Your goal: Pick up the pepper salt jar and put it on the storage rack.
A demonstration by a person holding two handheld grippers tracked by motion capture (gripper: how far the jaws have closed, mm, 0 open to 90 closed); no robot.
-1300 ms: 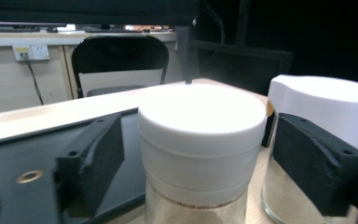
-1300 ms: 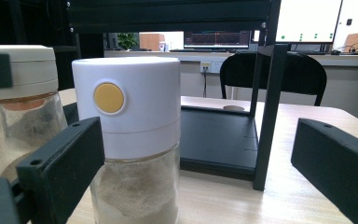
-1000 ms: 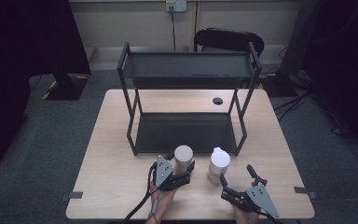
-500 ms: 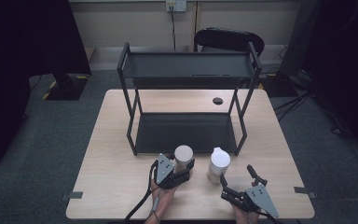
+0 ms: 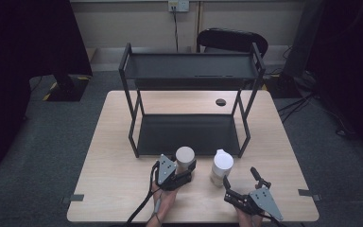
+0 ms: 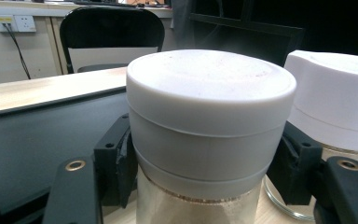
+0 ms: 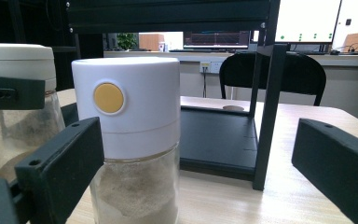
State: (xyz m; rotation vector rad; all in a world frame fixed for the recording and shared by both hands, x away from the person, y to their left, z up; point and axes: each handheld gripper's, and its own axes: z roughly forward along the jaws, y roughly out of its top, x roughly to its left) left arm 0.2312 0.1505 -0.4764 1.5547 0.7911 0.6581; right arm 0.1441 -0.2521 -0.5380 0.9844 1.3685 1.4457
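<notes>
- Desk: light wood top, everything sits on it; a small dark round disc lies near its far edge.
- Black two-tier metal rack: stands mid-desk, lower tray flat on the desk, upper shelf on four posts.
- Black chair: behind the desk on the far side, by the wall.
- Left gripper: near edge of desk, left of centre, jaws just closed in and now clamped on the beige-lid jar; the left gripper view has both black pads pressed against the jar's sides just under the lid.
- Right gripper: near edge, right of centre, jaws spread wide apart, nothing gripped; the right gripper view has the white-lid jar standing just beyond its left jaw, not touched as far as I can tell.
- Beige-lid jar: upright, just in front of the rack's lower tray, glass body with pale powder inside.
- White-lid jar: upright, just beside the beige-lid jar on its right, apart from it; yellow round button on the lid's side, tan powder in the glass part.
</notes>
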